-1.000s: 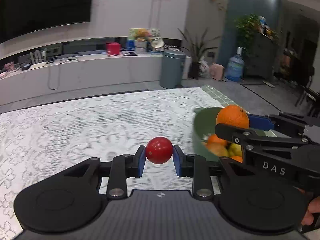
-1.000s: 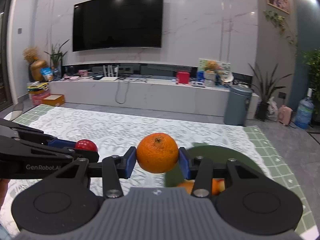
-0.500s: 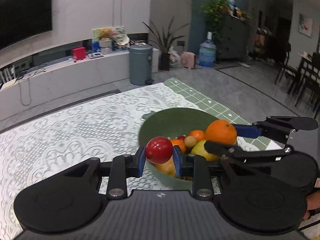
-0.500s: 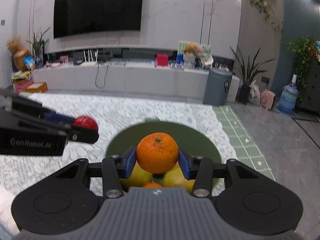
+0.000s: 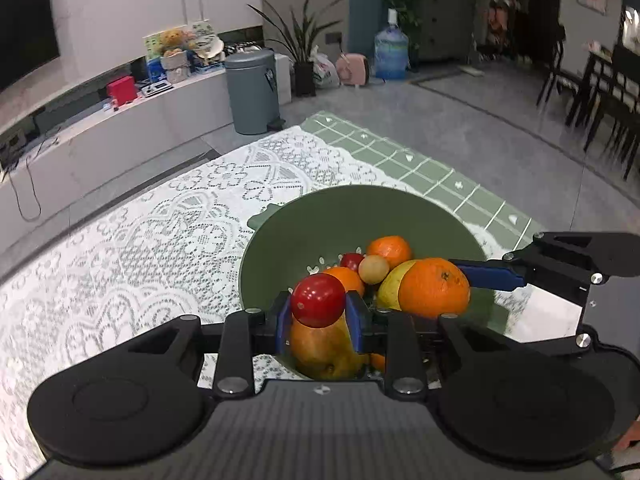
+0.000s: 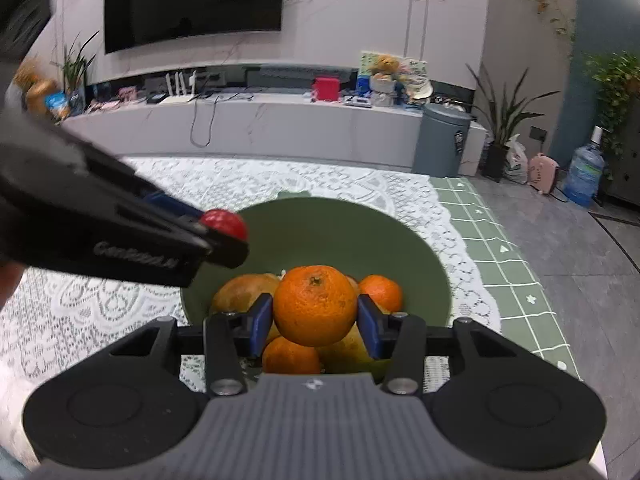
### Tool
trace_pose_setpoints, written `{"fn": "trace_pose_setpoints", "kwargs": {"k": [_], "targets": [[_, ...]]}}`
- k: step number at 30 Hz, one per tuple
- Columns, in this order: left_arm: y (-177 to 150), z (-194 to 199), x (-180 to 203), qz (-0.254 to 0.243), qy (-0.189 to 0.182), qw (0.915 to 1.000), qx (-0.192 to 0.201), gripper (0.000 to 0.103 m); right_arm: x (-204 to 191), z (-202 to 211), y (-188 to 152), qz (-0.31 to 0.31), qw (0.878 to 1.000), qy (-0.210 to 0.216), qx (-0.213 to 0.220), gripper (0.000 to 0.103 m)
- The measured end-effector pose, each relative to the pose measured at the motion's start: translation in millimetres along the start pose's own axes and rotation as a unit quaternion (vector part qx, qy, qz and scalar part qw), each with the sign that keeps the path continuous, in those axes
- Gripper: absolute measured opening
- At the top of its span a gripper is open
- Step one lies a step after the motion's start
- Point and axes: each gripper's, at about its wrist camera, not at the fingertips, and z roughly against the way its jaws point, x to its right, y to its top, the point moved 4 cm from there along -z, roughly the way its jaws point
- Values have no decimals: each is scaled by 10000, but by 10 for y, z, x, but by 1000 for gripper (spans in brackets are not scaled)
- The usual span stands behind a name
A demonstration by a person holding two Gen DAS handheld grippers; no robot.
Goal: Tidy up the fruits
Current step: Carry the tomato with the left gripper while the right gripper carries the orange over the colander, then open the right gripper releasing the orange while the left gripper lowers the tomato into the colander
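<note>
My left fingers (image 5: 286, 318) clamp the red fruit (image 5: 318, 300) above the green bowl (image 5: 360, 208), while my right fingers (image 6: 262, 320) pinch the orange (image 6: 315, 305) over the same bowl, so releasing both comes next, I judge.

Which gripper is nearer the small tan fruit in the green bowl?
Right, narrowly. The right gripper, shut on the orange, is just beside the tan fruit; the left gripper, holding the red fruit, sits slightly farther.
</note>
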Motion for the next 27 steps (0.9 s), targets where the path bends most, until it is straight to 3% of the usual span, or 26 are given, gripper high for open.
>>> {"fn": "trace_pose_setpoints", "kwargs": {"k": [10, 19, 27], "targets": [[58, -215, 29, -376, -41, 9988, -325, 32, 35, -305, 0, -85, 9987, 276, -424, 43], [40, -412, 32, -385, -86, 9971, -655, 32, 15, -377, 33, 80, 9981, 438, -418, 43], [79, -478, -11, -285, -105, 9972, -689, 32, 76, -393, 42, -94, 9979, 541, -349, 43]]}}
